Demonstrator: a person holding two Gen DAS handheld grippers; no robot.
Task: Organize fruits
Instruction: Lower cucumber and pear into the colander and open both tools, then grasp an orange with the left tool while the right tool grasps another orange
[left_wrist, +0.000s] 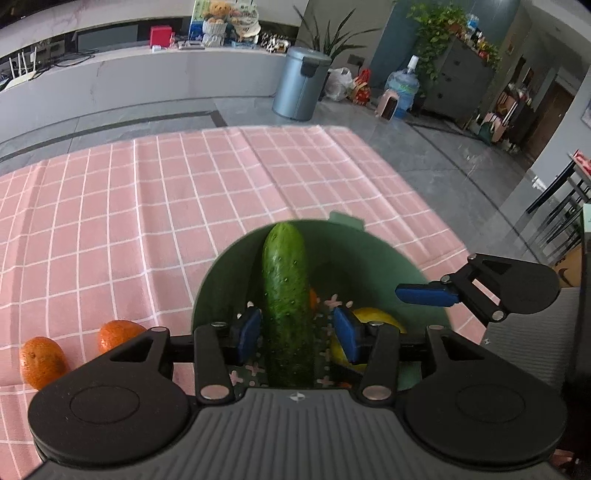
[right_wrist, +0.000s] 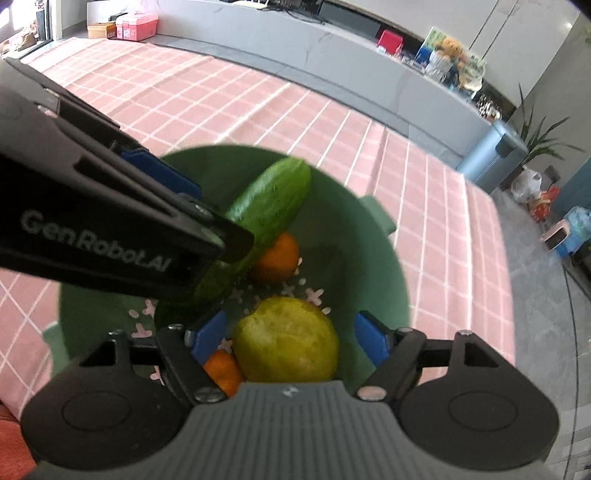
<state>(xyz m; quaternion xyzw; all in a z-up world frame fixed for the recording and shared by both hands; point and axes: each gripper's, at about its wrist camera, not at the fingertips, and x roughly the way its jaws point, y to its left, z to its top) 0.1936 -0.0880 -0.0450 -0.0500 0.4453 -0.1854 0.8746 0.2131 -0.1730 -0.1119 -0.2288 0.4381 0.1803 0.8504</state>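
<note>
A green bowl (left_wrist: 369, 258) stands on the pink checked cloth. A cucumber (left_wrist: 286, 295) leans in it, its tip on the far rim. My left gripper (left_wrist: 297, 328) is open, its blue pads a little apart from the cucumber on each side. The bowl (right_wrist: 369, 266) also holds a yellow-green lemon (right_wrist: 288, 341) and two oranges (right_wrist: 277, 258). My right gripper (right_wrist: 291, 338) is open above the lemon, its pads clear of it. The cucumber (right_wrist: 273, 195) shows there under the left gripper's arm. Two oranges (left_wrist: 40, 356) lie on the cloth at the left.
The cloth (left_wrist: 147, 206) spreads far and left of the bowl. The table's right edge lies close to the bowl. On the floor beyond stand a grey bin (left_wrist: 301, 85) and a water bottle (left_wrist: 402, 88).
</note>
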